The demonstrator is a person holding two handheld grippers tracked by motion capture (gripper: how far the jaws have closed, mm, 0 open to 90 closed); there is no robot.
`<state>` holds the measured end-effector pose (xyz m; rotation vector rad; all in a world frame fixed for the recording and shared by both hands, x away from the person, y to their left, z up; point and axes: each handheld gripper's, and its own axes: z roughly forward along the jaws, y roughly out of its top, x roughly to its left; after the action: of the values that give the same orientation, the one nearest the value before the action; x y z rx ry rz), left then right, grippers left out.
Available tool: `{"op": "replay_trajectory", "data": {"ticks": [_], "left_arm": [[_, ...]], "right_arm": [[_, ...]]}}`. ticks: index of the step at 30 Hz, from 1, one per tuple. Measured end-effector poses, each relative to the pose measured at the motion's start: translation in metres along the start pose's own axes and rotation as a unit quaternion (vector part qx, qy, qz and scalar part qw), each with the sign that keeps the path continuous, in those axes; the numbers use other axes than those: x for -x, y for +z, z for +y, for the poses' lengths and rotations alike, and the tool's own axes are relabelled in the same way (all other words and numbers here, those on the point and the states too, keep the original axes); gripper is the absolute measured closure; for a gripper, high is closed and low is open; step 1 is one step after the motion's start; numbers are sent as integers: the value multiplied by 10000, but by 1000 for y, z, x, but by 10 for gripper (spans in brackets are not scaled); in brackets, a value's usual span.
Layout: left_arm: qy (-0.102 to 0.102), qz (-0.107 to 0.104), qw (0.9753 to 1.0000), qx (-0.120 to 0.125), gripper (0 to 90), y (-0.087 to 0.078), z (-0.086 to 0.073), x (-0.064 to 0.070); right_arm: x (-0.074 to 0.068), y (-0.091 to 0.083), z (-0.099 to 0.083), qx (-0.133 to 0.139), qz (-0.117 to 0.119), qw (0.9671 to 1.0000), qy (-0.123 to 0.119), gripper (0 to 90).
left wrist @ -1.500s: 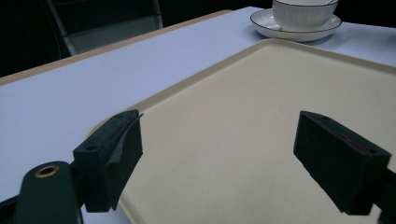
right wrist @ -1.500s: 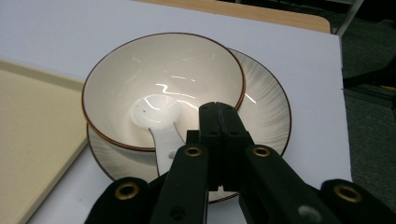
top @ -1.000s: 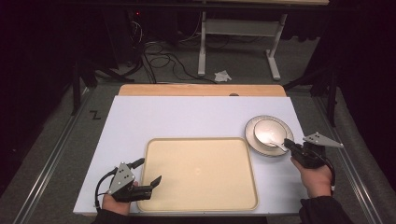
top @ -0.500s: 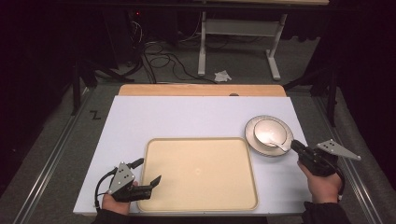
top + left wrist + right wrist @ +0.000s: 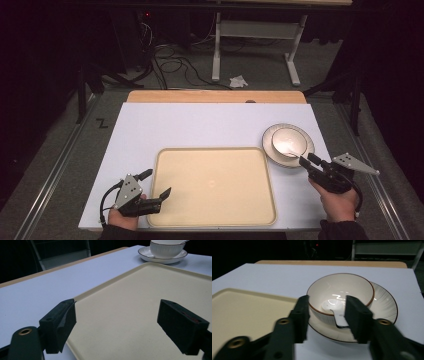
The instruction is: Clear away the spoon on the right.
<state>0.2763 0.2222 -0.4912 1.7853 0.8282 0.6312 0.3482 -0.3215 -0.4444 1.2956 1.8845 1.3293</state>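
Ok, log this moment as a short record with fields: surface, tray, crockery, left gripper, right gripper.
surface: white table top
tray: cream tray, nothing on it, lying flat near the person
crockery: bowl on a saucer, right of the tray; white spoon in the bowl
left gripper: left gripper open, jaws astride the tray's near-left corner
right gripper: right gripper open, pointed at the bowl and spoon handle

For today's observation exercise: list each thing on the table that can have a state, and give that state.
Tray: flat on the table, nothing on it.
Bowl: upright on the saucer, spoon inside.
Saucer: under the bowl.
Spoon: handle over the rim.
Left claw: open, over the tray.
Right claw: open, facing the bowl.
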Motion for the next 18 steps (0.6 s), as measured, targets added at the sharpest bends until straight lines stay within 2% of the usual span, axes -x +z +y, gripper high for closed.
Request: {"op": "replay_trajectory", "data": {"ticks": [3,7,10,13,15,18], "left_arm": [[13,-19,10000,-38,159,1,0,1],[96,-69,9999,-44,159,1,1,2],[89,-48,9999,-52,159,1,0,2],[131,-78,9999,-58,159,2,1,3],[144,-103,9998,-83,159,4,1,3],[118,-99,9998,-128,159,6,0,2]], "right_arm": [[-10,1,1,39,-67,10000,57,450],[-12,5,2,53,-74,9997,207,425],[-6,5,2,195,44,9989,427,425],[1,7,4,275,-45,9981,545,421],[8,11,5,275,-53,9962,824,414],[14,17,2,161,-68,9941,1074,425]]}}
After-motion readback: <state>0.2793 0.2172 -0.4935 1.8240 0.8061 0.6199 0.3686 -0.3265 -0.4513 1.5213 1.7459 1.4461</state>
